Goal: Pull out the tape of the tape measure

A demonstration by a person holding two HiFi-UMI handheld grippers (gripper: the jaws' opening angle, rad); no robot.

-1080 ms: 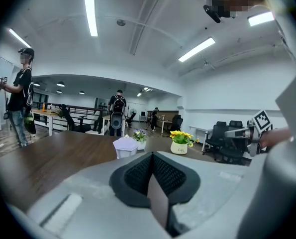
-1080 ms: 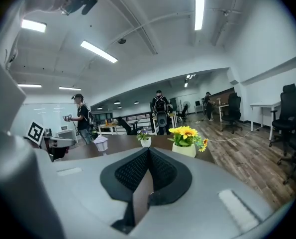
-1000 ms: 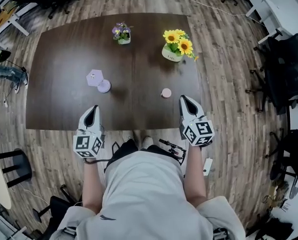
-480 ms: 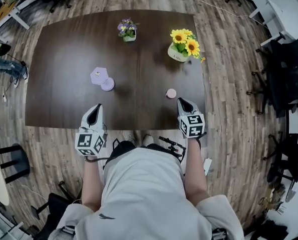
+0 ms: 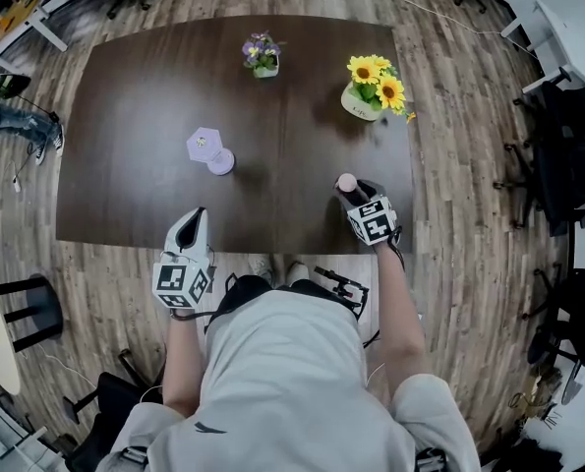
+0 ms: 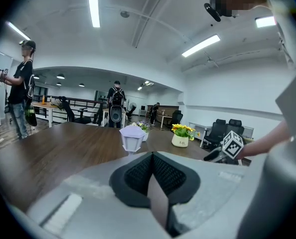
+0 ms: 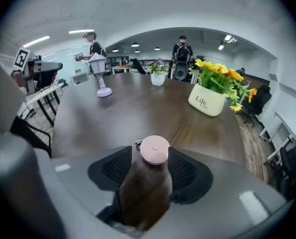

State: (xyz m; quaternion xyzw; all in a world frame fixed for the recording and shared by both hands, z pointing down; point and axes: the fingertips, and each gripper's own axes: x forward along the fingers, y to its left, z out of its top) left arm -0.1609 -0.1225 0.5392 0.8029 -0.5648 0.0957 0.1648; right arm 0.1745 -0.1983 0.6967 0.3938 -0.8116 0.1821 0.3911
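A small round pink tape measure (image 5: 347, 181) (image 7: 154, 149) lies flat near the front right edge of the dark wooden table (image 5: 135, 87). My right gripper (image 5: 354, 191) (image 7: 151, 159) has its jaws opening, one on each side of the tape measure, and the pads stand just clear of its rim. A little metal ring shows at the tape measure's far left side. My left gripper (image 5: 197, 218) (image 6: 151, 158) hovers over the table's front edge at the left, shut and empty. No tape is drawn out.
A lilac lantern-shaped ornament (image 5: 209, 149) (image 6: 133, 138) stands left of centre. At the back are a small purple flower pot (image 5: 262, 55) and a white sunflower pot (image 5: 373, 91) (image 7: 211, 97). Office chairs (image 5: 567, 136) stand to the right, and people are behind the table.
My right gripper has moved forward and left onto the table, opened, and now straddles the pink tape measure. The left gripper has stayed shut near the front edge.
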